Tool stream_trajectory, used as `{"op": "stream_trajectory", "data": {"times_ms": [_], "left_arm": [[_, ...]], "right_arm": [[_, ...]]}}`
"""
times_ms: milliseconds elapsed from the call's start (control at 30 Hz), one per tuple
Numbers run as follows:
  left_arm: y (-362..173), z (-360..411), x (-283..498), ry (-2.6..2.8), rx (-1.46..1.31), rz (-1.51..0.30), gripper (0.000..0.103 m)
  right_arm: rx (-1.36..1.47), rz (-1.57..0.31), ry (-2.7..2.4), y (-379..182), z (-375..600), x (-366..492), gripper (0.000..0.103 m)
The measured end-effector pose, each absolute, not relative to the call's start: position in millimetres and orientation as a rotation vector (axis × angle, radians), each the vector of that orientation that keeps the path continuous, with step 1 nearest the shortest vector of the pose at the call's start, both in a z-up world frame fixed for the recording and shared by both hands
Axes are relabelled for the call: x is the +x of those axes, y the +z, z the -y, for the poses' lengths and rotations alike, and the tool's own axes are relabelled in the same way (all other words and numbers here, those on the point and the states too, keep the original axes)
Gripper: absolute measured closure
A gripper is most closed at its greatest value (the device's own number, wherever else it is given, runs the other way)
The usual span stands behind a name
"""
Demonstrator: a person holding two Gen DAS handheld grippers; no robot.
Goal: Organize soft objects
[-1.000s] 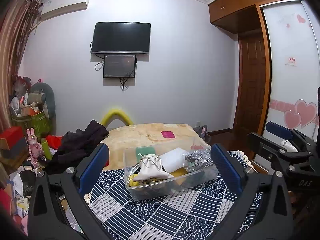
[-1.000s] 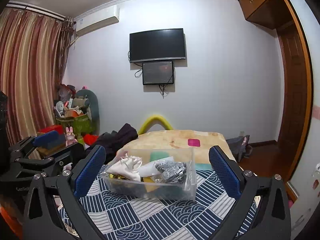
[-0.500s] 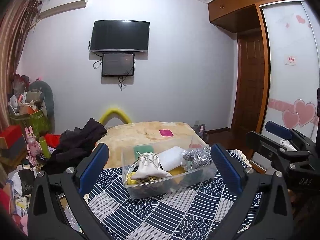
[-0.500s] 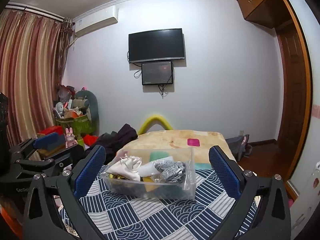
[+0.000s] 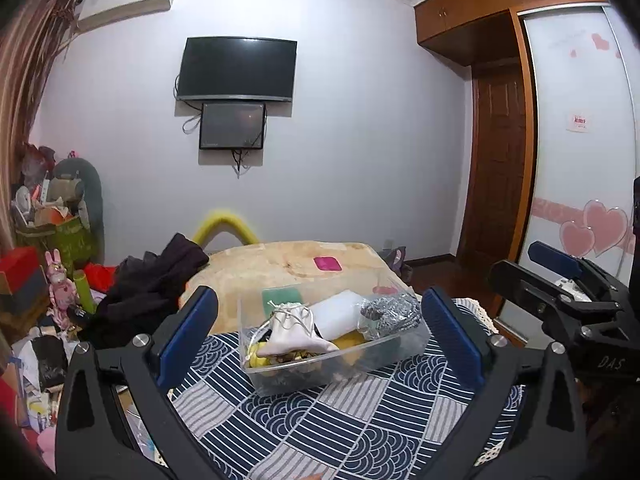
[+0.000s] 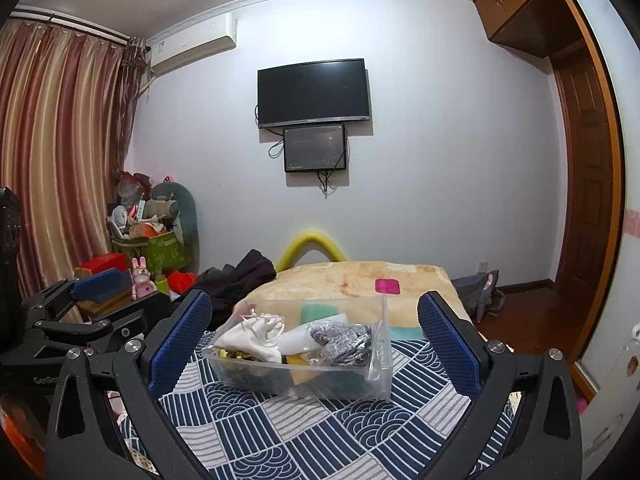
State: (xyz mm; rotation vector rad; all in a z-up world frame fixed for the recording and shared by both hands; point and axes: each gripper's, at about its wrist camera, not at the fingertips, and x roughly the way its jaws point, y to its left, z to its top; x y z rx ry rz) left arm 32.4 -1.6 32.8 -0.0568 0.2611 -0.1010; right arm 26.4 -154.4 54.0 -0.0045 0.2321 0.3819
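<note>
Blue patterned cloth [image 5: 320,420] covers the near surface, clear bin [image 5: 332,364] sitting on it; behind, a tan blanket [image 5: 280,268] carries a pink square [image 5: 327,263].

Two wrist cameras, side by side, face the same wall across a patterned tabletop.

Each fisheye looks forward between its own wide-spread blue-padded jaws, slightly downward, at a clear bin [image 5: 332,344] standing near, just beyond the jaw tips on the blue patterned cloth [image 5: 320,420]. The left view catches the right gripper [image 5: 560,280] outside its right jaw; the right view catches the left gripper [image 6: 100,292] outside its left jaw. Both share the bin [image 6: 304,356], cloth [image 6: 320,428] and wall television [image 6: 312,92].
</note>
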Motion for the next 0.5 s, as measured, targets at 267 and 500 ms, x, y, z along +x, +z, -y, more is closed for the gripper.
{"op": "stream_trajectory", "data": {"times_ms": [267,500], "left_arm": [[32.4,3.0,32.0,-0.107,-0.058,-0.257,0.000],[31.7,2.8,34.0,-0.122,-0.063,-0.265,0.000]], "right_arm": [[0.001,-0.236,0.385,54.2,154.1,26.4,0.000],[0.008,-0.239,0.388,54.6,154.2,26.3,0.000]]}}
